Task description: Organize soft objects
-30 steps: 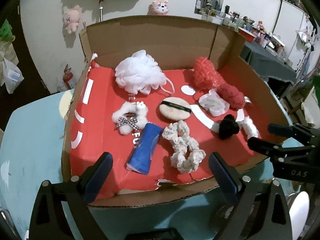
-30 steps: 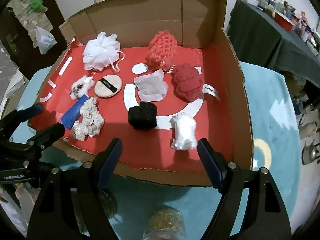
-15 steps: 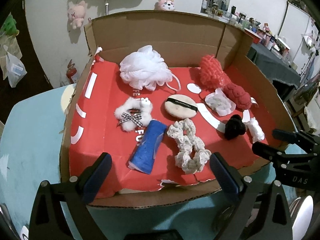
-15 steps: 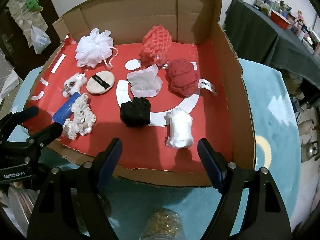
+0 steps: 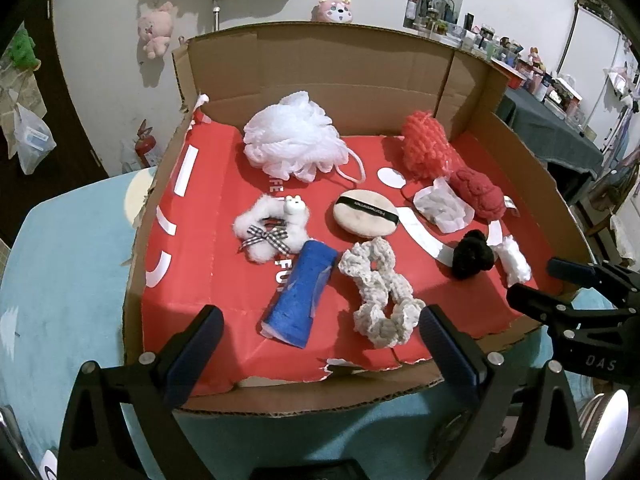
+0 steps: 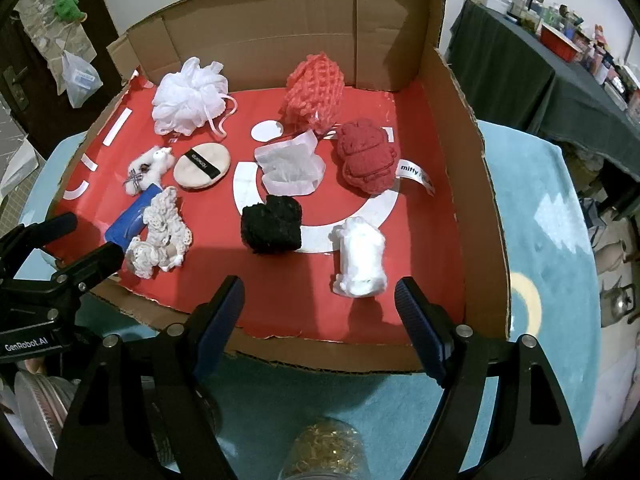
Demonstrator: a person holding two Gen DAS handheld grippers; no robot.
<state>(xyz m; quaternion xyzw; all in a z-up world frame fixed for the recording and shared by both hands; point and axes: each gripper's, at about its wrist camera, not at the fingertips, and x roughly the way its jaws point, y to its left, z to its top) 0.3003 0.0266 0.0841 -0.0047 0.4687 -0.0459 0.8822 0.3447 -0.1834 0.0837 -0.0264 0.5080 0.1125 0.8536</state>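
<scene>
A cardboard box [image 5: 312, 68] with a red floor holds several soft things: a white bath pouf [image 5: 294, 142], a coral mesh sponge [image 5: 426, 150], a red knit toy [image 6: 366, 156], a powder puff [image 5: 366, 213], a fluffy white scrunchie with a bow [image 5: 272, 232], a blue cloth roll [image 5: 302, 300], a cream crochet scrunchie [image 5: 380, 288], a black scrunchie [image 6: 272, 224] and a white fluffy piece [image 6: 360, 258]. My left gripper [image 5: 318, 350] is open and empty at the box's near edge. My right gripper [image 6: 320, 308] is open and empty, near the white fluffy piece.
The box sits on a teal rug [image 6: 540, 208]. A jar with gold contents [image 6: 326, 452] stands below the right gripper. A dark-covered table [image 6: 520, 64] with clutter is at the far right. Plush toys hang on the wall [image 5: 154, 30].
Both grippers have moved a little closer to the box and slightly up; the objects sit lower and larger in view. Nothing in the box has moved.
</scene>
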